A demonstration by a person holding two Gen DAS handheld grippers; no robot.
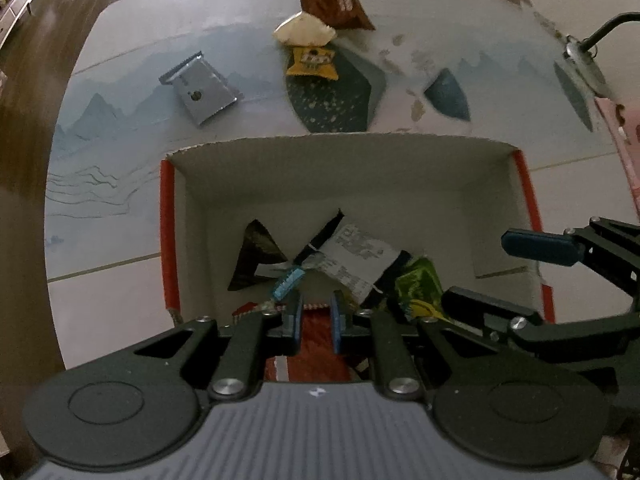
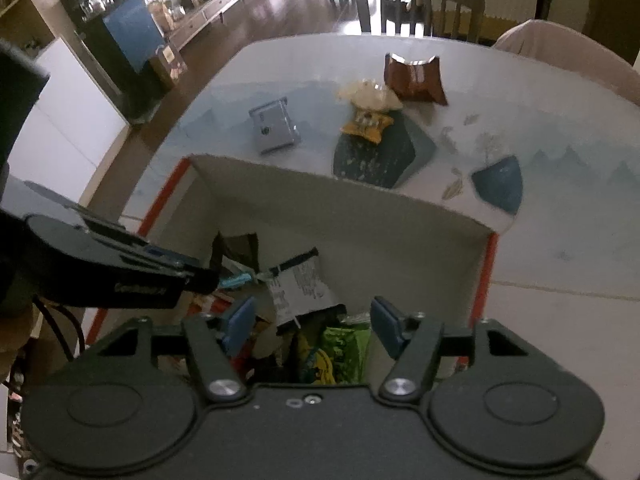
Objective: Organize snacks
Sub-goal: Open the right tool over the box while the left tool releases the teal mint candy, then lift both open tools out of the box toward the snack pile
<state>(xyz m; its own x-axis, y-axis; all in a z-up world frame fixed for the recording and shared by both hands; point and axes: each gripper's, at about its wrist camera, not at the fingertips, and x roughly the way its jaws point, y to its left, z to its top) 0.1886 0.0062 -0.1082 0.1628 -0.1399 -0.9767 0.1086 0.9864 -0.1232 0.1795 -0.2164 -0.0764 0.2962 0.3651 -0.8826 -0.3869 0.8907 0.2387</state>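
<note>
Several snack packets are lying heaped in the cardboard box (image 1: 400,168), while four more, among them a silver packet (image 1: 199,90) and a brown packet (image 1: 334,6), are waiting on the table (image 1: 120,312) beyond it. The left gripper (image 1: 316,320), jaws nearly together and seemingly empty, and the right gripper (image 2: 312,326), jaws apart around nothing, are hovering over the box; next, I judge, comes a reach past the far wall.

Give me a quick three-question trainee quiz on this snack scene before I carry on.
1. True or false: the silver packet already lies inside the box.
2. How many snacks remain on the table outside the box?
3. Which gripper has its jaws apart? A) left gripper B) right gripper

Key:
1. False; it lies on the table.
2. Four: the silver packet, brown packet, white packet and yellow packet.
3. B
</note>
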